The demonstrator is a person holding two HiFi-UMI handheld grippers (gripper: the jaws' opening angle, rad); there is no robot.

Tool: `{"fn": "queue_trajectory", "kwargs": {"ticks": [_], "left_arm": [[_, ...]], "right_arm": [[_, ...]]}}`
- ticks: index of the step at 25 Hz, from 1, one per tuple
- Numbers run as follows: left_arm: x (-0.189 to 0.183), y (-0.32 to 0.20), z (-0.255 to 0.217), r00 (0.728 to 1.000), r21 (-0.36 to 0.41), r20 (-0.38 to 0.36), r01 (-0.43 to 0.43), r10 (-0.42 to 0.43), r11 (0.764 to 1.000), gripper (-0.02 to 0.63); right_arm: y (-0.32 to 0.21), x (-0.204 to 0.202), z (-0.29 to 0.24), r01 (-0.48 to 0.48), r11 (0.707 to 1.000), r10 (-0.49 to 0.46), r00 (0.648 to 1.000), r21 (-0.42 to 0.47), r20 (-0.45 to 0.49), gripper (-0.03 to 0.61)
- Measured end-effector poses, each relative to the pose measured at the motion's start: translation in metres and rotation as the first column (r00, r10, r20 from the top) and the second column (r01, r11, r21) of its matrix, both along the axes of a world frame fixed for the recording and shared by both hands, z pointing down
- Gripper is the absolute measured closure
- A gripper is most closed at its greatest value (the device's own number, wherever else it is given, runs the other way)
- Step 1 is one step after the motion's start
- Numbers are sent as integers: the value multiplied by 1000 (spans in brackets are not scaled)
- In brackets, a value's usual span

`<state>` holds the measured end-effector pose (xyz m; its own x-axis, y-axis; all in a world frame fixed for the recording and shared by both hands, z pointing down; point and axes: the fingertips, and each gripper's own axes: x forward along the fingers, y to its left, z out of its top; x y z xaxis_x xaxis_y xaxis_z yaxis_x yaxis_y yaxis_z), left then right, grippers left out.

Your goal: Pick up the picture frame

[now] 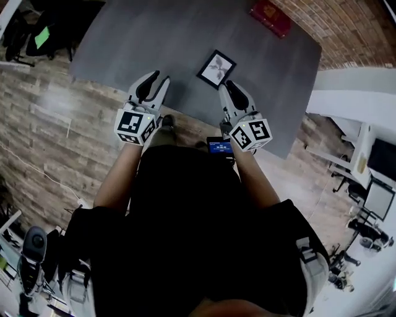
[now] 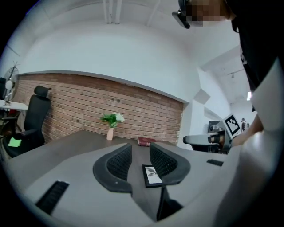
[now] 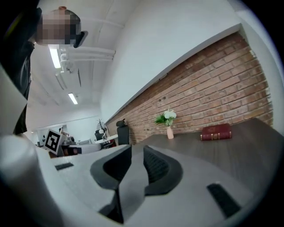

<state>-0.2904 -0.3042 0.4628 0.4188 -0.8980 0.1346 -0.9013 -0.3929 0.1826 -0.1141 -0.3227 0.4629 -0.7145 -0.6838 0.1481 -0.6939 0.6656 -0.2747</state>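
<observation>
Frame: black-edged rectangular picture frame with a pale plant print (image 1: 216, 68), lying flat and untouched on the grey worktop (image 1: 136, 37).
Long axis: slants from near-left to far-right in the head view (a corner, not an edge, faces the person).
Nearer side: right gripper (image 1: 229, 90), just beside the frame's near corner. The frame lies ahead and slightly left of it, outside the right gripper view.
Right fingers: narrowly apart, nothing between them.
Left gripper (image 1: 156, 80): farther off, to the frame's left. Its own view sights the frame past its 2 fingers, partly behind one.
Left fingers: spread apart, empty.
Likely need: turn the fingers across the frame's short side.
Beyond: dark red book (image 1: 270, 17) near the worktop's far edge.
</observation>
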Motion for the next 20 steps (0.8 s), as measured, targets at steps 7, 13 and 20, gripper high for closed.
{"fn": "queue_trajectory", "kwargs": {"ticks": [7, 13, 20], "left_arm": [[53, -60, 22, 972, -64, -45, -234, 231, 970, 500], [85, -92, 51, 941, -186, -73, -338, 330, 923, 500], [118, -124, 112, 932, -403, -70, -353, 356, 845, 499]], "right_arm": [[-22, 29, 31, -83, 985, 90, 995, -153, 40, 491], [-39, 57, 56, -186, 958, 200, 979, -219, 42, 491], [-61, 79, 123, -201, 889, 238, 970, -411, 41, 491]]}}
